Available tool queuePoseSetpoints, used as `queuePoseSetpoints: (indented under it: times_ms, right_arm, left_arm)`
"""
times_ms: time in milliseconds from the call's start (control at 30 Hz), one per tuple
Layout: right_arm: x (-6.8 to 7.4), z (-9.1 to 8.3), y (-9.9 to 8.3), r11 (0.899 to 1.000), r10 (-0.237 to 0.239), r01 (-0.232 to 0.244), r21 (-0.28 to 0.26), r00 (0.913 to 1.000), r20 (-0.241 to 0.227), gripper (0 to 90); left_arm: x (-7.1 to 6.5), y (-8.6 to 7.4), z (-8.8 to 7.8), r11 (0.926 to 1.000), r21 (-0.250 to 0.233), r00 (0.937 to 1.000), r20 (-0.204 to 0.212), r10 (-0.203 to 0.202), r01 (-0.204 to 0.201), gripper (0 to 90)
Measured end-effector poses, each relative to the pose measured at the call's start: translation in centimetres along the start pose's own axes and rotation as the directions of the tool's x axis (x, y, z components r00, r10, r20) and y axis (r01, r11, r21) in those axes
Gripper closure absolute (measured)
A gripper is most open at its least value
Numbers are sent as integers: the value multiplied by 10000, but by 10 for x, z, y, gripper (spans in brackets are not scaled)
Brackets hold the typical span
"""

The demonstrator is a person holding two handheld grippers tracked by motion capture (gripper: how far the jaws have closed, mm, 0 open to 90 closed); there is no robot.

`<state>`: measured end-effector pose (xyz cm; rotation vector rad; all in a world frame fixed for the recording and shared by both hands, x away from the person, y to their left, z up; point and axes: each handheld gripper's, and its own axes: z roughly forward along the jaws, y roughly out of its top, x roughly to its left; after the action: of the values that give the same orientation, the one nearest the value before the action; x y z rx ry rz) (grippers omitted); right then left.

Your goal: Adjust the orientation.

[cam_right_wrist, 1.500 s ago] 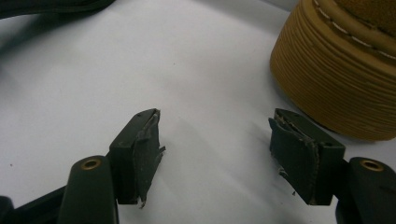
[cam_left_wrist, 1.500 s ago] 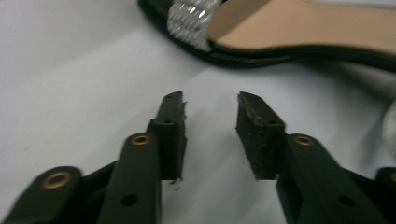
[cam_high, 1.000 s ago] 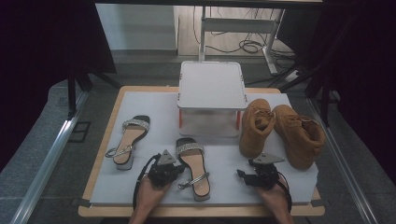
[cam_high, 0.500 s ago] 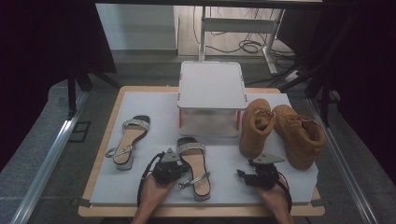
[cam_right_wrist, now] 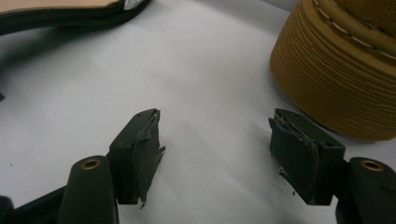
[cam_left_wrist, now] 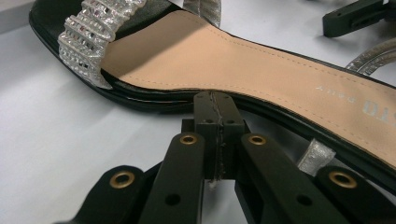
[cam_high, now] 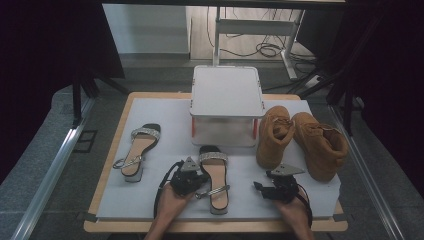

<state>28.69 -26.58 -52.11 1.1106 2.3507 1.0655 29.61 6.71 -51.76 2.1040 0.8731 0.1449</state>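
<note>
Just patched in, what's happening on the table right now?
A person is working with a hand-held gripper in each hand. The left hand-held gripper is shut, its tips at the edge of the near sandal, with nothing between the jaws. The right hand-held gripper is open over bare mat beside the tan boots. Another sandal lies left; a white stand sits behind.

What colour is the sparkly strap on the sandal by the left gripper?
Silver, glittery strap on the sandal, clearest in the left gripper view.
</note>
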Motion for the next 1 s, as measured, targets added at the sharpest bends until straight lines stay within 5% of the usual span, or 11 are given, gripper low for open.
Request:
queuePoseSetpoints:
  times_ms: [700,833,1000]
  right_arm:
    - [0,0,0,10000,-7,7,5,10000,3,326]
    - [0,0,0,10000,-7,7,1,10000,-4,327]
    - [0,0,0,10000,2,-2,5,10000,-7,326]
  left_arm:
    - [-8,23,30,9992,130,9951,929,352,-365,898]
    - [-1,24,26,9993,202,9977,598,311,-324,896]
    - [19,24,25,9989,212,9990,-194,-404,408,896]
